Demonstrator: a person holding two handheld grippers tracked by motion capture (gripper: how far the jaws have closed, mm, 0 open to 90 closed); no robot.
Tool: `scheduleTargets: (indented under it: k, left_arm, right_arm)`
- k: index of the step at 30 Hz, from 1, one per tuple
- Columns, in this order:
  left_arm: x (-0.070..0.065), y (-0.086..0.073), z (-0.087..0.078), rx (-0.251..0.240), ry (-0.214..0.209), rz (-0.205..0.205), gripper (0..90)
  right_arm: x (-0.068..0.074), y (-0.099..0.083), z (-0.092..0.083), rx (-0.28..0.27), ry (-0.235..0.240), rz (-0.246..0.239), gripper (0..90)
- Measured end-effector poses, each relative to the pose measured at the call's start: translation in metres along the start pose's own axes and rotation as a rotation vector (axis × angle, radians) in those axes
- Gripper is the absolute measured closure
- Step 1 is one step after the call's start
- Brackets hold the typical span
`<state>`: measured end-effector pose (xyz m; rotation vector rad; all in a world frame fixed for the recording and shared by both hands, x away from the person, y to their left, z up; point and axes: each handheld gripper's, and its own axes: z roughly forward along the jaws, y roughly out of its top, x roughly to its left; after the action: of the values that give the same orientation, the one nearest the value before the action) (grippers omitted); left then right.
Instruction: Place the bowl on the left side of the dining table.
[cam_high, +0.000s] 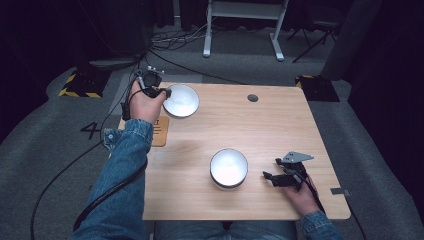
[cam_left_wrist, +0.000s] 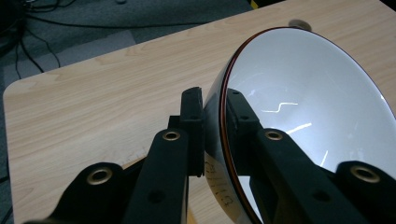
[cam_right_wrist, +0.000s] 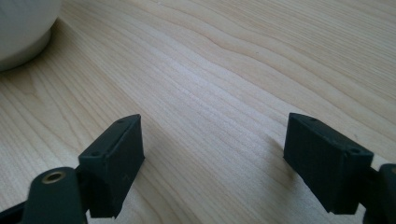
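pale wood-grain table (cam_high: 280, 130), 2 bowls, held bowl (cam_left_wrist: 299, 93) white inside with dark red rim line, near bowl (cam_high: 229, 168) white, black left gripper (cam_left_wrist: 215, 126), black right gripper (cam_right_wrist: 212, 158), blue denim sleeve (cam_high: 120, 175), grey carpet (cam_high: 45, 150)

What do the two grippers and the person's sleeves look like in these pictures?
Both grippers are black. The left gripper has flat block-shaped jaws with brass-coloured screw eyelets, and a black cable trails from it along the forearm. The right gripper has the same square black jaws and carries a grey three-cornered plate on top. The person wears blue denim sleeves.
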<state>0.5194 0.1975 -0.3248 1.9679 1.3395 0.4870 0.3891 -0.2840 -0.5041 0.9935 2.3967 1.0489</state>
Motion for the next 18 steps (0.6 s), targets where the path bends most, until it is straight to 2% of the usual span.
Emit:
scheduleTargets:
  k: [1, 4, 6, 9, 13, 15, 18]
  left_arm:
    - [0.008, -0.003, 0.002, -0.003, 0.007, -0.022, 80.1]
    - [0.015, -0.006, 0.003, 0.004, 0.008, -0.042, 80.0]
    - [0.023, -0.010, 0.004, 0.000, 0.027, -0.066, 80.0]
    - [0.031, -0.017, 0.005, -0.001, 0.045, -0.085, 80.0]
    - [0.040, -0.021, 0.004, 0.006, 0.049, -0.104, 80.1]
    - [0.048, -0.026, 0.003, 0.008, 0.061, -0.128, 80.0]
    - [0.053, -0.029, 0.003, 0.009, 0.075, -0.139, 80.0]
  right_arm:
    - [0.000, 0.000, 0.000, -0.001, 0.000, 0.000, 20.0]
    - [0.000, 0.000, 0.000, -0.001, 0.000, 0.000, 20.0]
    - [0.000, 0.000, 0.000, -0.001, 0.000, 0.000, 20.0]
    - [0.000, 0.000, 0.000, -0.001, 0.000, 0.001, 20.0]
    - [0.001, 0.000, 0.000, -0.003, 0.003, 0.010, 20.0]
    - [0.001, 0.000, 0.000, -0.003, 0.004, 0.009, 20.0]
    - [0.001, 0.000, 0.000, -0.003, 0.004, 0.009, 20.0]
